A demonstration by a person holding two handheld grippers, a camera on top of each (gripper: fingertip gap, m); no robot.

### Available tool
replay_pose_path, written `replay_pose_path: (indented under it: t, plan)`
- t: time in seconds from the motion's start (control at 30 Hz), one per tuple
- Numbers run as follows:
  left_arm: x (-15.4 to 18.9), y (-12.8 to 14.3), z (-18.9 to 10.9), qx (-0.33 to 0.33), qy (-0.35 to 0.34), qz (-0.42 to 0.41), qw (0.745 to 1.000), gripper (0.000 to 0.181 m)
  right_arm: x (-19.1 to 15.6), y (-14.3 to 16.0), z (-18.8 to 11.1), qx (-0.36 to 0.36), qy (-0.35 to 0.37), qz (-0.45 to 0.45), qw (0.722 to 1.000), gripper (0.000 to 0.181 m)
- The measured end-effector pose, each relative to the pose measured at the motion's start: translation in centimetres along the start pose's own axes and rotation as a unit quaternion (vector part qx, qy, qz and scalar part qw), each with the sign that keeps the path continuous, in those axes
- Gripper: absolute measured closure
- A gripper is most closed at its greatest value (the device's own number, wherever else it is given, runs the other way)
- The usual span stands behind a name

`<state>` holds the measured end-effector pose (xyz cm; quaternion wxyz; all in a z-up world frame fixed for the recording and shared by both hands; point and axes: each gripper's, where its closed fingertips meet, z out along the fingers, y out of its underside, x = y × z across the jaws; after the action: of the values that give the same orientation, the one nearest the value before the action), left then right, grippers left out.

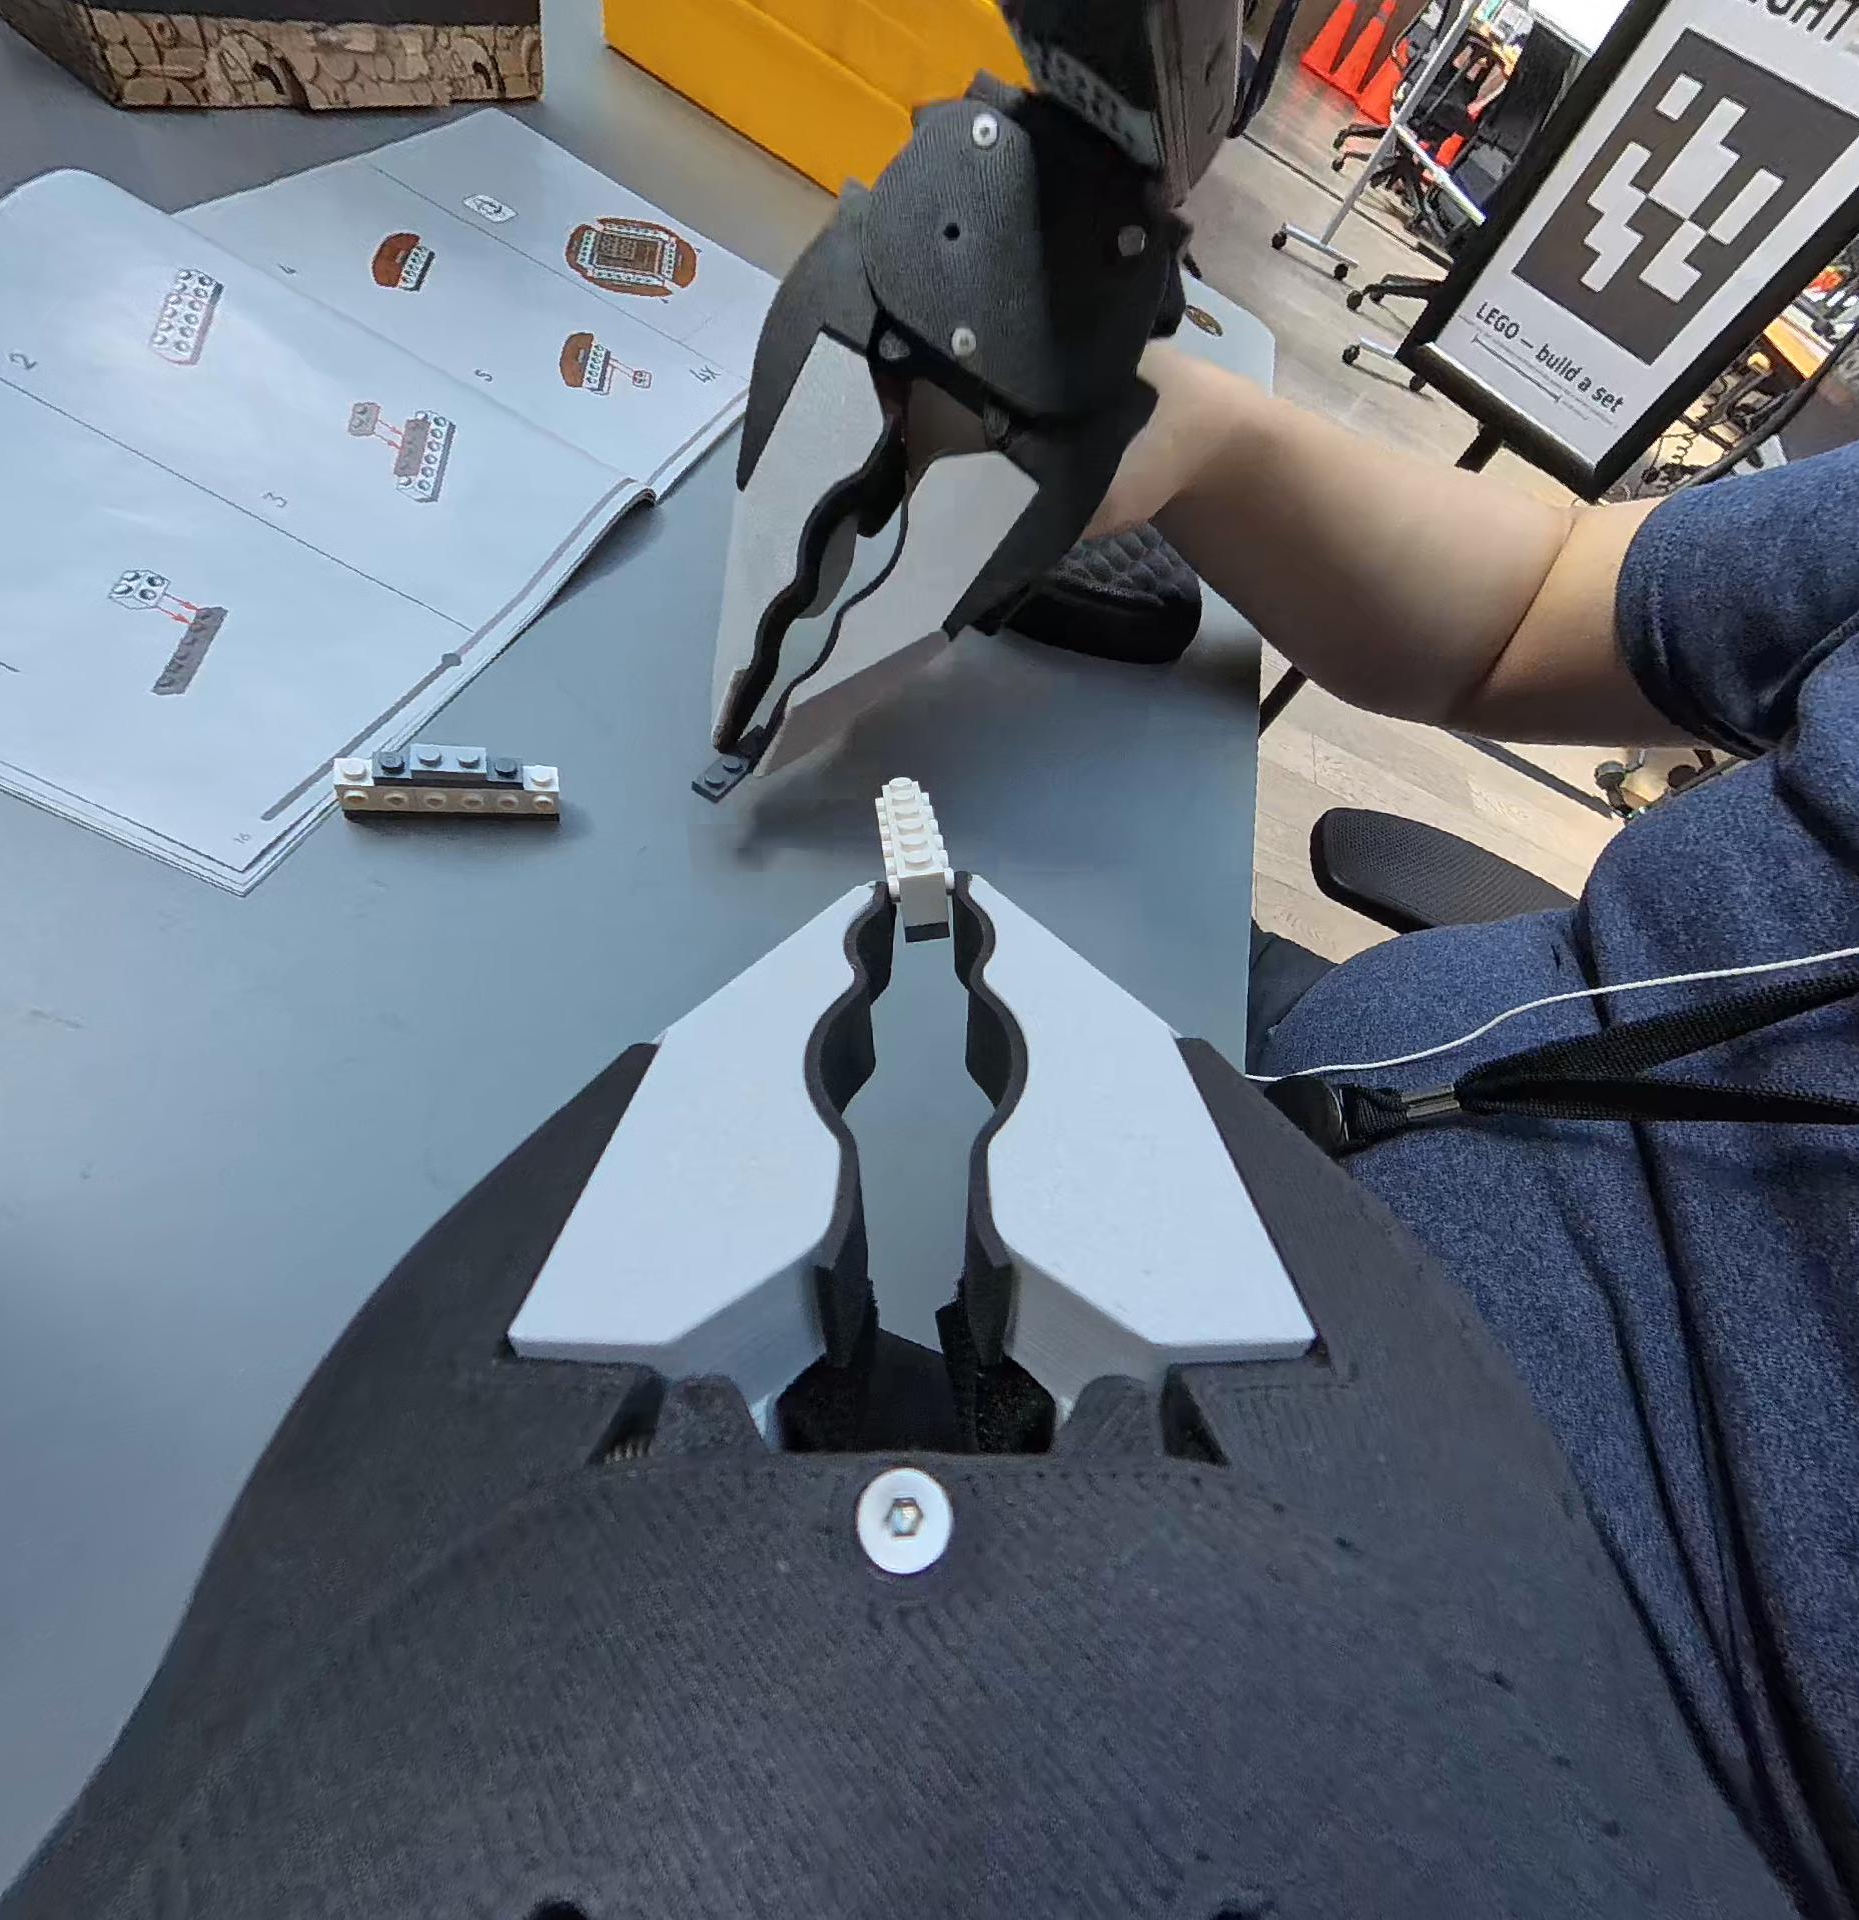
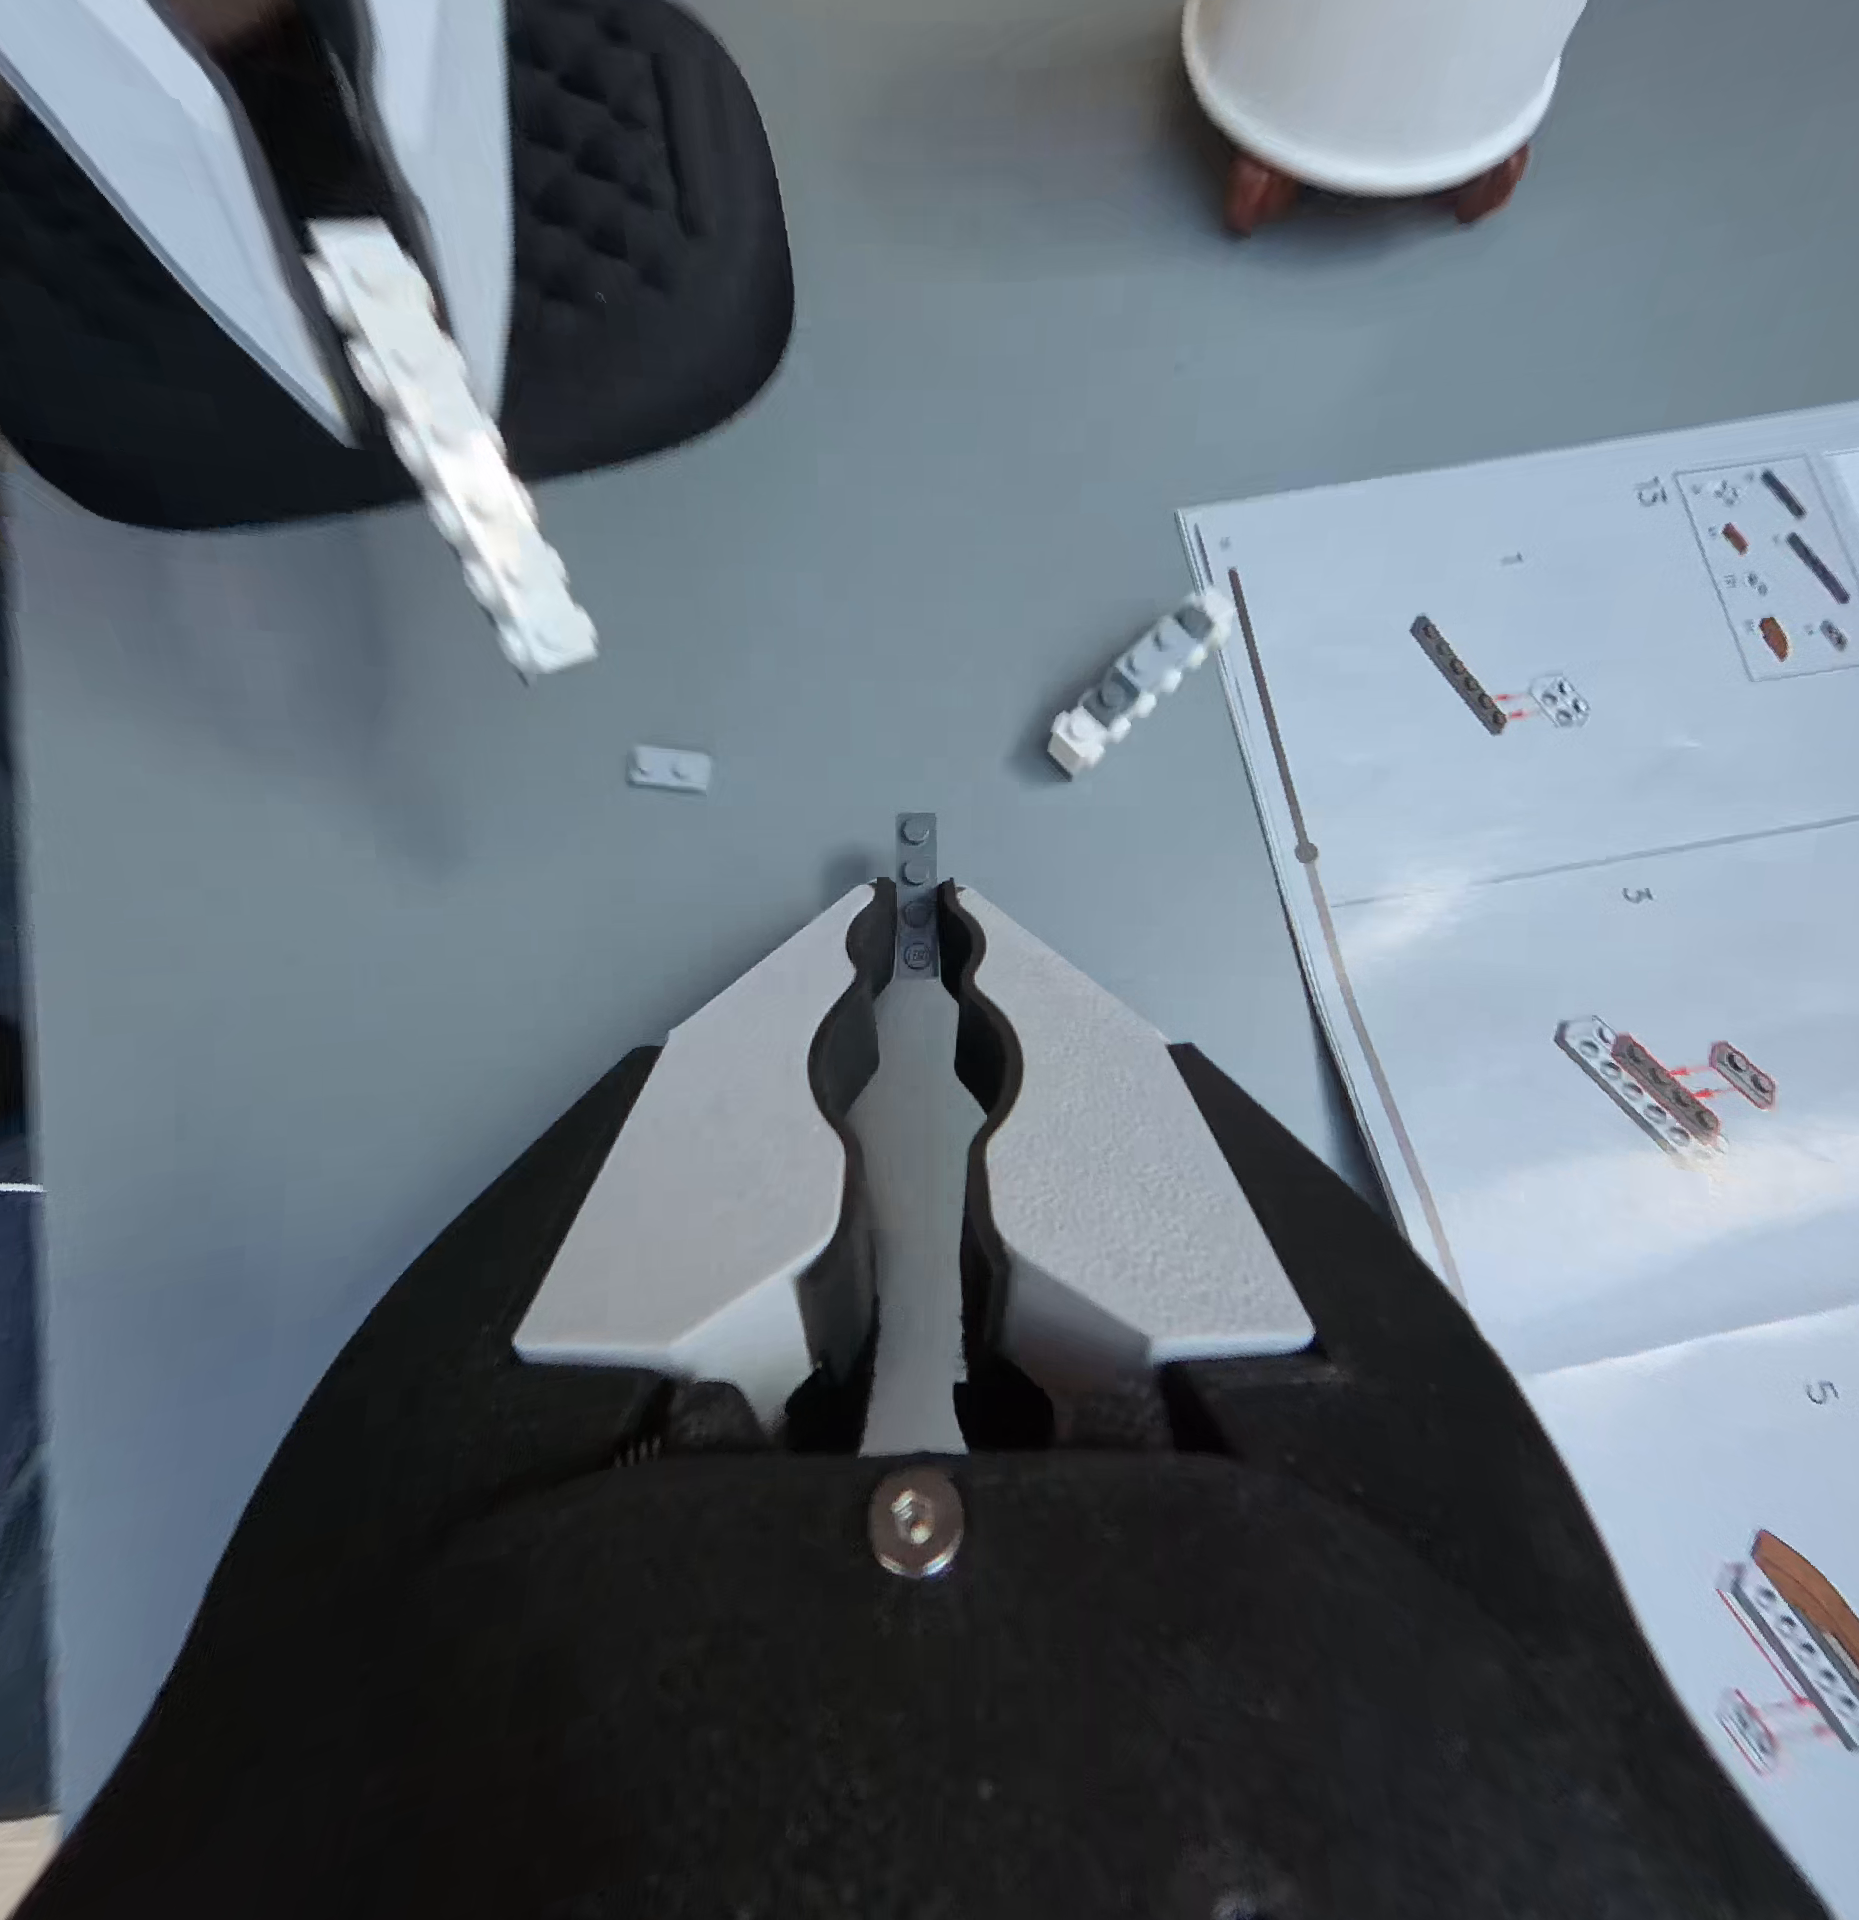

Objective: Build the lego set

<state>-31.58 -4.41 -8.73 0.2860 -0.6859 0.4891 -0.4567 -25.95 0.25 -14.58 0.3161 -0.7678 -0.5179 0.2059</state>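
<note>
My left gripper (image 1: 920, 894) is shut on one end of a long white studded brick (image 1: 912, 844), held above the grey table; it shows blurred at the upper left of the right wrist view (image 2: 457, 468). My right gripper (image 2: 914, 896) is shut on a dark grey narrow plate (image 2: 916, 894) with its tip low over the table; the left wrist view shows it (image 1: 733, 750) pointing down with the plate (image 1: 722, 774) at the table. A small built strip of white, grey and black pieces (image 1: 449, 787) lies at the booklet's edge (image 2: 1138, 681). A small light grey two-stud plate (image 2: 670, 769) lies loose.
An open instruction booklet (image 1: 229, 499) lies on the table (image 1: 281, 1091), also at the right in the right wrist view (image 2: 1579, 935). A white bowl (image 2: 1372, 94), a yellow box (image 1: 800, 73) and a patterned box (image 1: 281, 52) stand at the back. A person's arm (image 1: 1372, 582) reaches in. A black chair seat (image 2: 613, 260) lies beyond the table edge. Tip to tip, the grippers are about 10 cm apart.
</note>
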Motion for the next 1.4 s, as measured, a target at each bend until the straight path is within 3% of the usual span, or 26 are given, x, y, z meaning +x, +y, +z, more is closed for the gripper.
replay_pose_path:
  t: [0.1, 0.2, 0.27, 0.43, 0.63, 1.4]
  plan:
    - [0.9, -0.1, 0.2, 0.002, 0.031, -0.003, 1.000, 0.172, -3.8, -6.2, -4.0, 0.113, -0.157, 0.090, 0.977, 0.175]
    - [2.0, -0.9, 0.1, 0.019, 0.076, -0.018, 0.997, 0.172, -5.9, -8.7, -6.0, 0.130, -0.252, 0.105, 0.953, 0.175]
    - [2.5, -1.4, -0.1, 0.031, 0.095, -0.024, 0.995, 0.172, -5.9, -8.2, -5.5, 0.103, -0.246, 0.085, 0.960, 0.175]
    - [3.3, -2.6, -0.6, 0.060, 0.132, -0.048, 0.988, 0.172, -6.6, -8.7, -5.5, 0.104, -0.285, 0.116, 0.946, 0.175]
    - [3.0, -2.6, -0.4, 0.061, 0.136, -0.068, 0.986, 0.172, -7.1, -8.9, -5.7, 0.112, -0.315, 0.144, 0.931, 0.175]
    - [2.9, -3.4, -0.1, 0.076, 0.173, -0.118, 0.975, 0.173, -6.3, -8.1, -5.9, 0.115, -0.326, 0.172, 0.922, 0.175]
